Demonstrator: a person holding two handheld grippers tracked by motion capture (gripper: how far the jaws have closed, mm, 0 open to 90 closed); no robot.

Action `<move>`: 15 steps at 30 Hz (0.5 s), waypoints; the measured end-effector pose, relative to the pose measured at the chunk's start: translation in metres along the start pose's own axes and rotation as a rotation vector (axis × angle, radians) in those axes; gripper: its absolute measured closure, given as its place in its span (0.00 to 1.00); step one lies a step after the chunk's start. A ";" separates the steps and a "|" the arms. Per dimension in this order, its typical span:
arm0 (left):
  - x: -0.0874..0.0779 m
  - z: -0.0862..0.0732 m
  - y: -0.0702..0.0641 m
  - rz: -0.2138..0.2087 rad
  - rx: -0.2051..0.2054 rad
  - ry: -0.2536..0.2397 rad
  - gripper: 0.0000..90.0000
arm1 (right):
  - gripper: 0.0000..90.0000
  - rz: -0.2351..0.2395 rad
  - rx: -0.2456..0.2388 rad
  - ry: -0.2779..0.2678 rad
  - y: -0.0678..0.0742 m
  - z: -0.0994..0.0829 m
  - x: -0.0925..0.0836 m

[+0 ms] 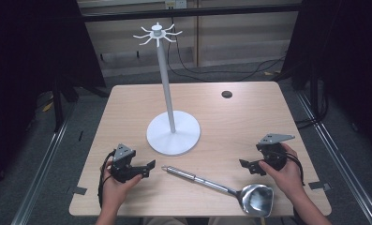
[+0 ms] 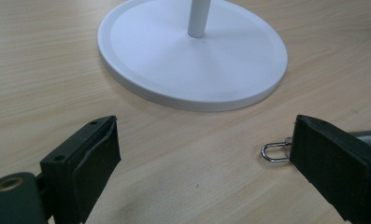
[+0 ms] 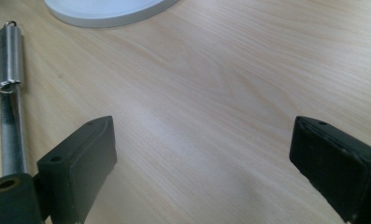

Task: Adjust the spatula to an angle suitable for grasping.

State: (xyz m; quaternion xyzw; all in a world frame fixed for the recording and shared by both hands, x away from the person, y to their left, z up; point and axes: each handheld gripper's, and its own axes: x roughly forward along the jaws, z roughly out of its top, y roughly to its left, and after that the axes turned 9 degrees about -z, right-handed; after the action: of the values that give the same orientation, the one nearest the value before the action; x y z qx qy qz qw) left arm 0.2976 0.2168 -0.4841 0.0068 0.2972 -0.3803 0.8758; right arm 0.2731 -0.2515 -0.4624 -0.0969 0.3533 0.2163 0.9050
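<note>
Both claws, the left claw [image 1: 148, 165] and the right claw [image 1: 243, 164], are resting wide open and empty on the pale wooden worktop [image 1: 249, 117], flanking the long steel ladle [image 1: 221, 186] lying before the white hook stand [image 1: 173, 133]. Next likely needs gripping its handle.

A round-based white stand [image 1: 173, 132] is seen standing upright at table centre, its pole topped by a ring of curved hooks [image 1: 156, 33]. A small dark disc [image 1: 226, 94] is set into the wooden table [image 1: 249, 122] at about 2 o'clock from the stand, well apart. Cables [image 1: 249, 70] are noted on the floor at 12 o'clock.
</note>
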 end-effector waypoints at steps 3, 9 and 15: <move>0.000 0.000 0.000 -0.002 -0.001 -0.002 0.09 | 0.08 0.010 -0.007 0.001 0.004 0.001 0.000; 0.001 0.000 0.000 0.000 -0.004 0.003 0.09 | 0.08 0.078 -0.089 0.023 0.026 0.006 0.004; 0.002 0.000 -0.001 0.000 -0.003 0.003 0.09 | 0.15 0.143 -0.129 0.033 0.044 0.008 0.005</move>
State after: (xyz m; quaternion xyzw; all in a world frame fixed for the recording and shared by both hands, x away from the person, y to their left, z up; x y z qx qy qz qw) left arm 0.2981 0.2144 -0.4847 0.0060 0.2992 -0.3800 0.8752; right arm 0.2615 -0.2084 -0.4607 -0.1331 0.3596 0.3011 0.8731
